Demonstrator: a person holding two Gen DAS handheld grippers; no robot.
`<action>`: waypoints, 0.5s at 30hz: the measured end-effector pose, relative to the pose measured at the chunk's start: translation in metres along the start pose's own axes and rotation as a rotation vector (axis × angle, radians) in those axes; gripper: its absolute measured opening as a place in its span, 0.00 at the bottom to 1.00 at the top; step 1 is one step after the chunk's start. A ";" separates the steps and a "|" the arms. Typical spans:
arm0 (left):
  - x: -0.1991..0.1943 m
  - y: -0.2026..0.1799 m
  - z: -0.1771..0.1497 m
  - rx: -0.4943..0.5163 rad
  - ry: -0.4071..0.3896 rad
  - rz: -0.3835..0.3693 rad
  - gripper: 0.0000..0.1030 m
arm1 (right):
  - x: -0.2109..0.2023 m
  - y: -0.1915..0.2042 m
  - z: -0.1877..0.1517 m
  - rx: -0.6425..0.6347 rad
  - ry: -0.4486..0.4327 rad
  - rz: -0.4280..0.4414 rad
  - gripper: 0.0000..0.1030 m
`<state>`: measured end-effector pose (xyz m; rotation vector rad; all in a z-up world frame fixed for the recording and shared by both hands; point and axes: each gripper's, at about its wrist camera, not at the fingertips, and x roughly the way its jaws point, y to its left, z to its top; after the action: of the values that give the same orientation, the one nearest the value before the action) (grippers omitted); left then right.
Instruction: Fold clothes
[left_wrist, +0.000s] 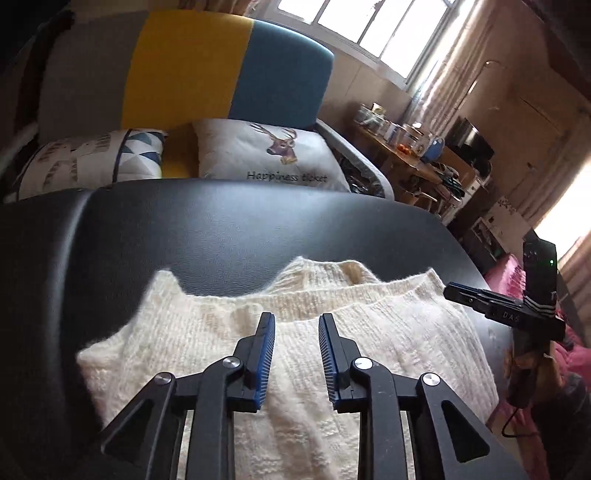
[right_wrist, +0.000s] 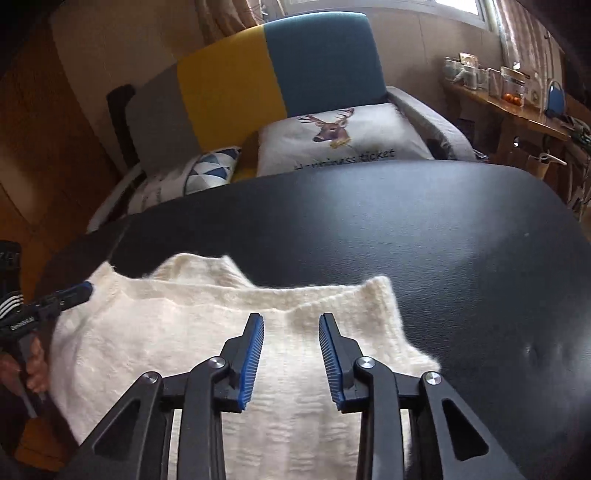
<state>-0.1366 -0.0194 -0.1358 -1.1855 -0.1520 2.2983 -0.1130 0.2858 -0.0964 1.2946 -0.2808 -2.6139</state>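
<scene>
A cream knitted sweater (left_wrist: 388, 332) lies folded on the black table (left_wrist: 221, 229), its far edge uneven with a layer beneath showing. My left gripper (left_wrist: 297, 317) hovers over the sweater's middle, open, nothing between its blue pads. The right gripper (left_wrist: 465, 291) shows at the sweater's right edge in the left wrist view. In the right wrist view the same sweater (right_wrist: 166, 332) spreads on the table (right_wrist: 443, 240); my right gripper (right_wrist: 291, 317) is open above its right part. The left gripper (right_wrist: 79, 291) pokes in at the sweater's left edge, held by a hand (right_wrist: 35, 365).
Behind the table stands a grey, yellow and blue sofa (left_wrist: 192, 66) with a deer cushion (left_wrist: 273, 155) and a patterned cushion (left_wrist: 92, 158). A cluttered wooden side table (left_wrist: 410, 155) is at the far right, near a bright window (left_wrist: 376, 22). Pink fabric (left_wrist: 506, 273) lies right of the table.
</scene>
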 end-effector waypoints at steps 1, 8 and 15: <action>0.005 -0.004 0.000 0.018 0.017 0.001 0.27 | 0.001 0.010 0.001 -0.023 0.007 0.019 0.33; 0.041 -0.029 -0.003 0.144 0.135 0.005 0.34 | 0.058 0.061 -0.012 -0.146 0.209 0.012 0.37; 0.030 -0.031 -0.014 0.142 0.059 0.011 0.05 | 0.050 0.058 -0.024 -0.106 0.130 -0.004 0.18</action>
<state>-0.1265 0.0207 -0.1557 -1.1821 0.0388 2.2403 -0.1176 0.2150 -0.1340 1.4217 -0.1172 -2.4968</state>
